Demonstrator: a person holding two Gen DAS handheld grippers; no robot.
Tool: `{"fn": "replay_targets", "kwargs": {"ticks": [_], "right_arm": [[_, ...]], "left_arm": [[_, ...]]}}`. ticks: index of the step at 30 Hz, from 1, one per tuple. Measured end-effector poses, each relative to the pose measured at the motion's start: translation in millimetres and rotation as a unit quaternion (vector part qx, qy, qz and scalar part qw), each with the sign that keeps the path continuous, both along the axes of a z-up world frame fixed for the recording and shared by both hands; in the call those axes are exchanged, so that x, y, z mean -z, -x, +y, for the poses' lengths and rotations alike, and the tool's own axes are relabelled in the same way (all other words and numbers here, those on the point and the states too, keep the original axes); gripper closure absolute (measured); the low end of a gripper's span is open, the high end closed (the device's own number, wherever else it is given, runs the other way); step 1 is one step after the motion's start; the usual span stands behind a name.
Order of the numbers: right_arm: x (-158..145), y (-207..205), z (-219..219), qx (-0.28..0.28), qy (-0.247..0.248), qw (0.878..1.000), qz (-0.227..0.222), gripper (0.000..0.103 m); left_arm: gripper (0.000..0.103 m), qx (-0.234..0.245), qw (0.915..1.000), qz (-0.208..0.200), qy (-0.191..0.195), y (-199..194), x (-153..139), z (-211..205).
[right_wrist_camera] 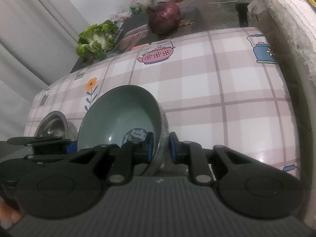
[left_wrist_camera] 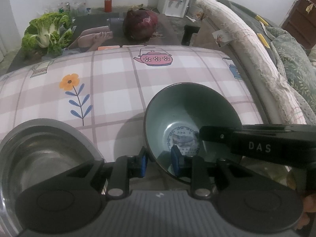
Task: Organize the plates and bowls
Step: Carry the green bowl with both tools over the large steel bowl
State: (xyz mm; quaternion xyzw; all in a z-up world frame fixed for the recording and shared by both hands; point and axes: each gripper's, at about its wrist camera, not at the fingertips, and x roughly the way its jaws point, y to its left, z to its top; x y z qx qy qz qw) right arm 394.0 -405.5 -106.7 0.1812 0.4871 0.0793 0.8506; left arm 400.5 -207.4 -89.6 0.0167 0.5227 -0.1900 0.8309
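Green ceramic bowl (right_wrist_camera: 120, 116), empty, is held tilted above the checked table (right_wrist_camera: 227, 90): left gripper (left_wrist_camera: 159, 163) fingers and right gripper (right_wrist_camera: 160, 147) fingers each clamp opposite rim walls, apparently sharing the load for moving; an empty steel bowl (left_wrist_camera: 39, 154) sits just beside.

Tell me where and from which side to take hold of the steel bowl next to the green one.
Grip the steel bowl by its thin rim, one finger inside the wall and one outside, coming from above on the near edge. It sits open side up, too wide to span, and the green bowl on its right, gripped at the rim by the left gripper and the right gripper, probably blocks that side.
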Motion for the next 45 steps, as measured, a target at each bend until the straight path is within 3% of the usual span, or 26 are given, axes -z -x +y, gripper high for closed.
{"fn": "replay_targets", "kwargs": {"ticks": [17, 45], "right_arm": [[-3.4, 0.0, 0.0, 0.001, -0.001, 1.000, -0.001, 0.088], [-36.6, 7.4, 9.9, -0.003, 0.002, 1.000, -0.022, 0.089]], "left_arm": [[0.079, -0.004, 0.9999, 0.006, 0.009, 0.2, -3.6, 5.7], [0.080, -0.015, 0.9996, -0.010, 0.020, 9.9, -35.5, 20.0]]}}
